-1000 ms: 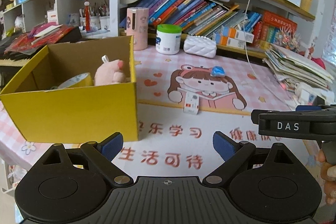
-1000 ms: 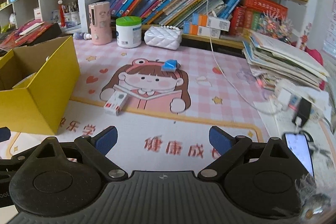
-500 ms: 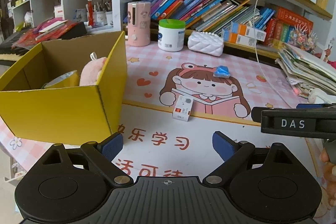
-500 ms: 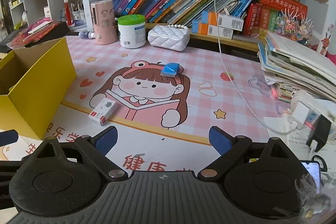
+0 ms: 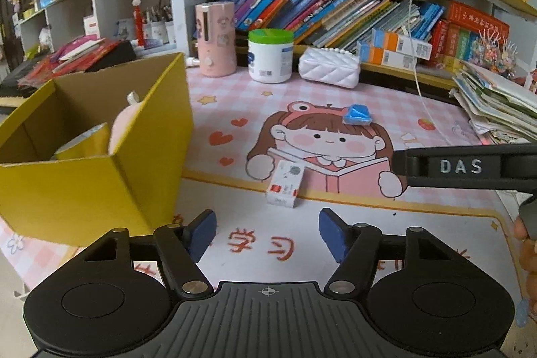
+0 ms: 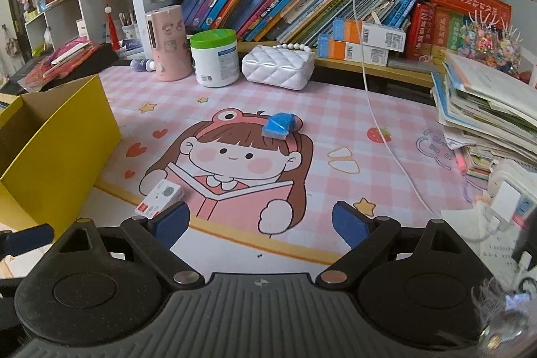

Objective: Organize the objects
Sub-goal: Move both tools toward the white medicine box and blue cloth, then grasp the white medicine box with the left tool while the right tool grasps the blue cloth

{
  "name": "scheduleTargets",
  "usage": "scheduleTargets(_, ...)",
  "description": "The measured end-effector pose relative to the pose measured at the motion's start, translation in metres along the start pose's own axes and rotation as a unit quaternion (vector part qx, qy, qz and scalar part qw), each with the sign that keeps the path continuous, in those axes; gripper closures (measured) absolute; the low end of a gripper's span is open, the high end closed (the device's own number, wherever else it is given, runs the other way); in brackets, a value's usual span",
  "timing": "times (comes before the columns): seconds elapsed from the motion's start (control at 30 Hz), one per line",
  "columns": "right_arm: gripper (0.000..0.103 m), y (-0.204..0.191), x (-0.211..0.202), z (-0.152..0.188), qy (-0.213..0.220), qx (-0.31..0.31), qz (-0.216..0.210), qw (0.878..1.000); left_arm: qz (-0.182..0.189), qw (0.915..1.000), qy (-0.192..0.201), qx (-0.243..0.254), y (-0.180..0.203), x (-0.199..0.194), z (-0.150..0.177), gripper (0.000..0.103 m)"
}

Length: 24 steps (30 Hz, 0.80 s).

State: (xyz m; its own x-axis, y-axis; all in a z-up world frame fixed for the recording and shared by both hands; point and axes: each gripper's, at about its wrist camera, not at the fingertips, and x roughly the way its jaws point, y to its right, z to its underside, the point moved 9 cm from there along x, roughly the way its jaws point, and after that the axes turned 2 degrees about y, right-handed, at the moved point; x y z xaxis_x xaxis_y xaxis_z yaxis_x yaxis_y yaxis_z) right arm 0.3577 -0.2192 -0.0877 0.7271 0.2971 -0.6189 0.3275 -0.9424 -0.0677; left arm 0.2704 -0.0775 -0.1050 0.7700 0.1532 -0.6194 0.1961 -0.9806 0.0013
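In the left wrist view, the yellow cardboard box at centre left hid most of a pink plush toy and a silvery roll behind its near wall. The frame's right edge cut off the black bar marked DAS. In the right wrist view, the left edge cropped the box.

the desk mat is pink-and-white checked with a cartoon girl in a pink frog hat. left of the girl stands a yellow box with a brown inside; a white-and-red small carton lies below her face, and a blue packet sits on her hat.
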Motion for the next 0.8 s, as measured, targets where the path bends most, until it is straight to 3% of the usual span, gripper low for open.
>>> scheduleTargets(0.47, 0.012, 0.018, 0.046, -0.031, 0.009, -0.003, 0.013, 1.0, 0.004, 0.9996, -0.026, 0.007, 0.02, 0.078, -0.01, 0.041)
scheduleTargets(0.8, 0.012, 0.029, 0.092, -0.053, 0.008, 0.005, 0.018, 1.0, 0.0, 0.9984, -0.054, 0.015, 0.017, 0.102, -0.006, 0.063)
